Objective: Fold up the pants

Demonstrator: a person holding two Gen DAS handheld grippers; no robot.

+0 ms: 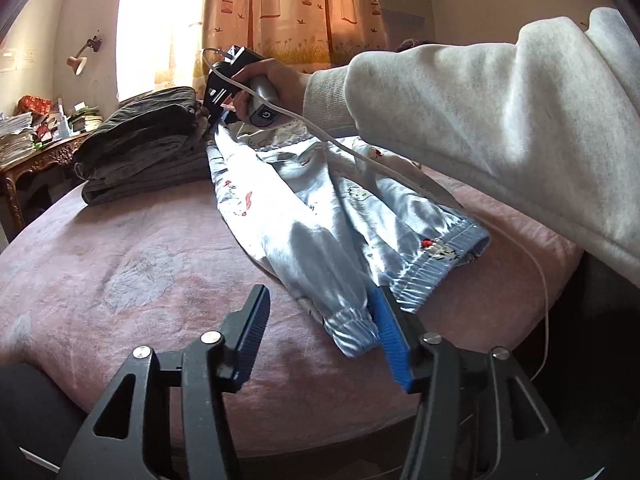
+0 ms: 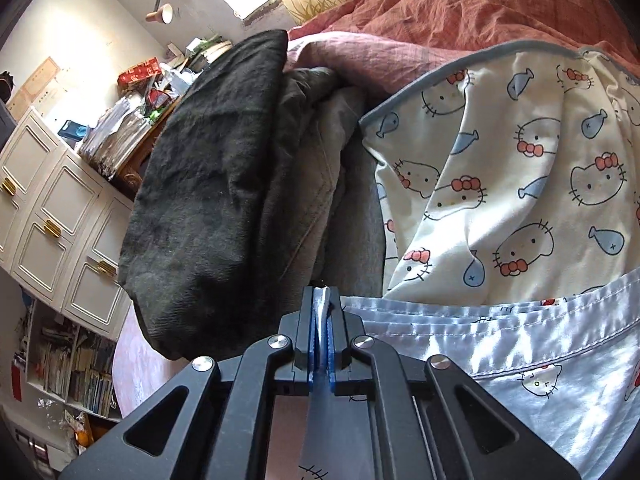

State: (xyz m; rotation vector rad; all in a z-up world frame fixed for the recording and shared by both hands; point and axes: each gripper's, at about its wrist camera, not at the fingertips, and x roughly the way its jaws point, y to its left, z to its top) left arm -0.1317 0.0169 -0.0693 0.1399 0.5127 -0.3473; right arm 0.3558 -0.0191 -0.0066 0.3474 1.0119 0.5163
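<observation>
1. The pants point(image 1: 320, 216), pale blue satin with a cartoon cat print, lie stretched along the pink bed cover point(image 1: 132, 264), waistband end near the viewer, far end lifted.
2. The right claw point(image 2: 322, 320) is clamped on a pinch of the pants' fabric, the blue pads pressing it from both sides; in the left wrist view it sits at the far end of the garment, just beside the dark stack.
3. The left claw point(image 1: 320, 344) stands apart, nothing pressed between its pads; its right pad lies against the elastic waistband edge.
4. A stack of folded dark garments point(image 1: 140, 148) rests on the bed beside the pants.
5. A grey sleeve point(image 1: 480, 112) reaches over the pants.
6. A cat-print cream cloth point(image 2: 520, 168) lies beyond the pants.
</observation>
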